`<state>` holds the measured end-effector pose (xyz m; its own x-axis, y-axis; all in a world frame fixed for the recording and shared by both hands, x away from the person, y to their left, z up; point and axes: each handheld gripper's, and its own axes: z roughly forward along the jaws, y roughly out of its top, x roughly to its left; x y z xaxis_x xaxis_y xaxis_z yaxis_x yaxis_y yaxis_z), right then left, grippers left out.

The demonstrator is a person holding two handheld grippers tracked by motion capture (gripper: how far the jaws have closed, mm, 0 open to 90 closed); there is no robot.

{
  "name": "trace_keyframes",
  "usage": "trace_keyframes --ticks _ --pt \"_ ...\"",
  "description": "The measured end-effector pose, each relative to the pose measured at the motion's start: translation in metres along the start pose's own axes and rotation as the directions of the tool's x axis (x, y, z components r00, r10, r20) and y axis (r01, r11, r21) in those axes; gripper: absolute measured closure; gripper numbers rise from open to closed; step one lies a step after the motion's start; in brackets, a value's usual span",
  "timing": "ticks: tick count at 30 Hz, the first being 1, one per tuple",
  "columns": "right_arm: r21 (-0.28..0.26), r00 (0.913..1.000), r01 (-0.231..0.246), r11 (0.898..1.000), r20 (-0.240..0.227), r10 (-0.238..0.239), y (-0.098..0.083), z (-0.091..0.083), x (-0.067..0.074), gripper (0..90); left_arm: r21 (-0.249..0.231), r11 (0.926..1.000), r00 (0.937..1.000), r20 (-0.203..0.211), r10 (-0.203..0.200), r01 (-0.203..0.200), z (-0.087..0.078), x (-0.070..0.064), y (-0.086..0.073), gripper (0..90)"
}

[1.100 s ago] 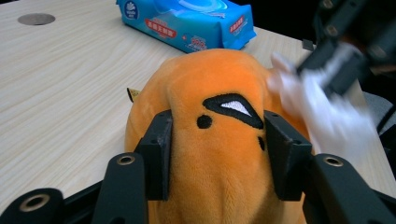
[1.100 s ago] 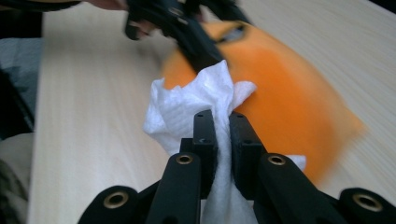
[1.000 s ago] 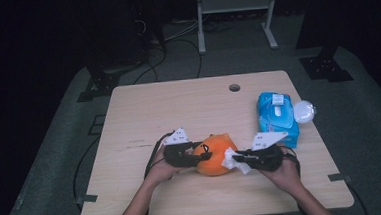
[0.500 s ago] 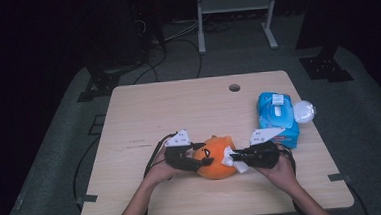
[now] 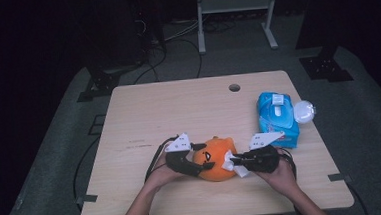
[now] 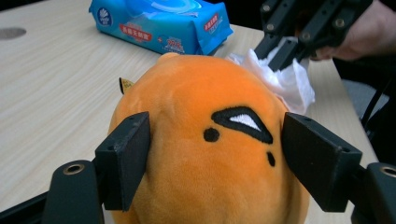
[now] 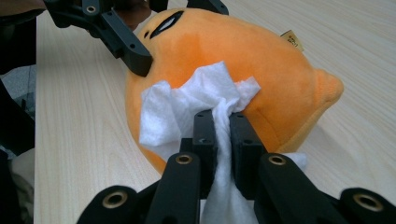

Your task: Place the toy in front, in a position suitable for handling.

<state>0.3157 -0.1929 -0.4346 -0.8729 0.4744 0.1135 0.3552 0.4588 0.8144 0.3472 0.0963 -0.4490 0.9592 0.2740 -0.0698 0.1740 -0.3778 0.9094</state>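
Near the table's (image 5: 144,115) front edge, the right gripper (image 7: 223,122) clamps a white wipe (image 7: 187,105) against the orange plush (image 6: 205,140); the left gripper's (image 6: 215,154) jaws, just opening, flank it, seemingly touching. Wipes pack (image 5: 277,119) lettering unreadable

Both grippers (image 5: 198,162) (image 5: 234,162) black, brass-ringed screw holes, grey triangular top plates, trailing black cables
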Motion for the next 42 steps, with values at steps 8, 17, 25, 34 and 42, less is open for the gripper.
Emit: trace_keyframes --ticks 8,17,25,34,42 --pt "-0.097 0.9995 0.029 0.995 0.017 -0.027 0.017 -0.009 0.004 82.1 -0.007 0.9994 0.9989 -0.03 0.035 -0.035 -0.001 -0.002 0.0 24.2" --pt "-0.057 0.9993 -0.023 0.998 -0.031 0.021 0.007 0.007 -0.001 82.1 -0.01 0.999 0.9979 -0.049 0.042 -0.043 0.004 -0.007 -0.001 21.3" --pt "-0.06 0.9983 -0.042 0.997 -0.042 0.04 0.006 0.006 -0.002 82.1 -0.023 0.9997 0.9982 -0.06 -0.007 0.005 0.005 -0.009 0.0 20.7" --pt "-0.057 0.9995 -0.023 0.998 -0.023 0.022 0.008 0.0 -0.002 82.1 -0.022 0.9992 0.9983 -0.047 -0.035 0.034 -0.006 -0.008 0.001 27.9" --pt "-0.086 0.9999 0.001 0.996 0.011 0.0 0.016 -0.006 0.004 82.2 0.004 0.9992 0.9978 -0.053 -0.04 0.04 -0.004 -0.007 0.0 38.3"
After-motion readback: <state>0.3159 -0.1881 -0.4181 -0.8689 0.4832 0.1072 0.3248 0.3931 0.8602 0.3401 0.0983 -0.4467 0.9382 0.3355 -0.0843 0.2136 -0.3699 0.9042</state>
